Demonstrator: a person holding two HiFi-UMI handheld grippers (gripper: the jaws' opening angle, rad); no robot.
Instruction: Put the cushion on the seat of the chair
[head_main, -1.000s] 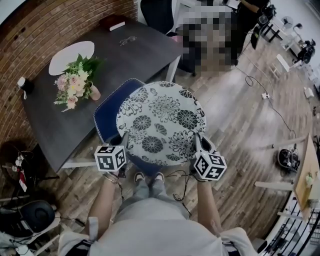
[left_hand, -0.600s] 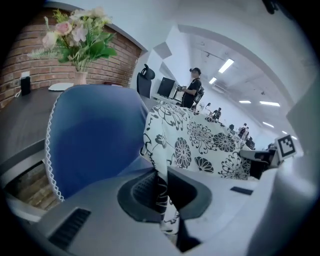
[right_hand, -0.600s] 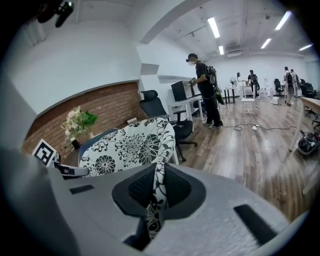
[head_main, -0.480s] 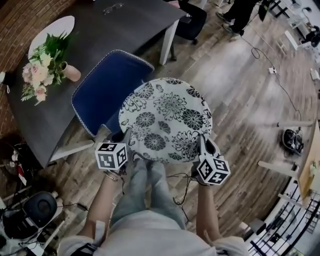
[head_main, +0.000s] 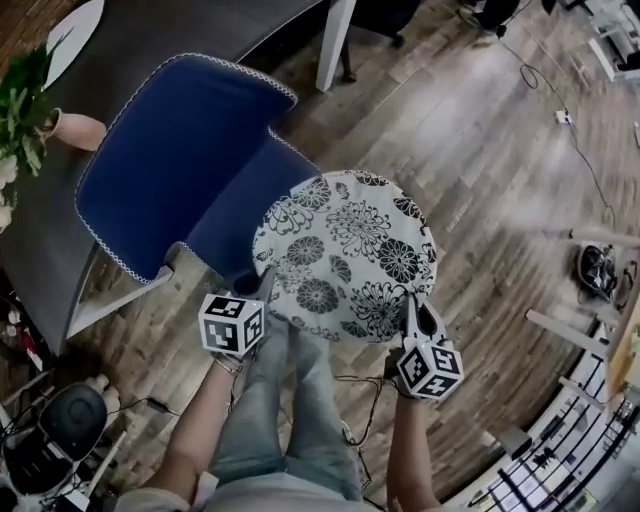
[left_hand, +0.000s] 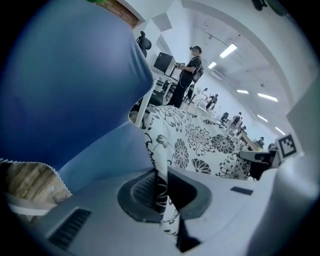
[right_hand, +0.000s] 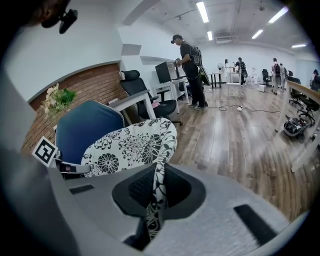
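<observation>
Cushion (head_main: 345, 255): round, white with dark flowers; held nearly flat in the air between both grippers, just in front of the chair seat, not yet lying on it
Left gripper (head_main: 262, 287): jaws clenched on the cushion's near-left rim; fabric pinched between them
Right gripper (head_main: 412, 310): jaws clamped on the near-right rim
Chair (head_main: 170, 160): blue, white-stitched edge; beside the dark table (head_main: 200, 30)

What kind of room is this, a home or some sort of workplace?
Most likely an open-plan office or lab, not a home: strip lights run along the ceiling, a monitor and a black office chair stand by the wall, and cables trail across the wood floor.
</observation>
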